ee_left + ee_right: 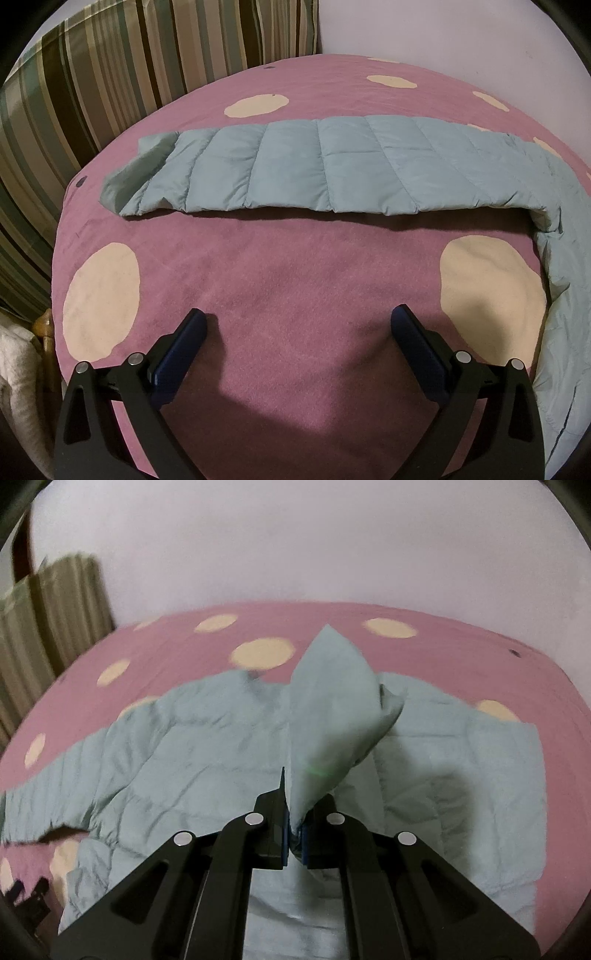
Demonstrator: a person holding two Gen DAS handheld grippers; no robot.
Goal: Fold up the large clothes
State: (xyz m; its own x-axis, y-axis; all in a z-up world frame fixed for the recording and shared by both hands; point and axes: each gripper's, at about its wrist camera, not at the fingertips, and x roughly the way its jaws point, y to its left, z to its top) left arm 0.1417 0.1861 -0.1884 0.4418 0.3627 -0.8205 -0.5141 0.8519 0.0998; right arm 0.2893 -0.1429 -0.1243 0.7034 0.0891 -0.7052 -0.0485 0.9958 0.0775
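quilted jacket (184, 760): 1 | right claw (294, 812): clamped on jacket | left claw (299, 325): apart, empty | bedspread (295, 280): 1

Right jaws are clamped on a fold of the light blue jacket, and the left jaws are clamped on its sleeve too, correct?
Not quite. The right gripper does pinch the light blue jacket, but the left wrist view shows the left gripper open and empty over the pink bedspread.

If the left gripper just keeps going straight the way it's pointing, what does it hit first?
Most likely the bare pink bedspread: the open left gripper angles down at it, nothing between its fingers. The quilted blue jacket lies farther ahead, though depth is hard to judge in this view.
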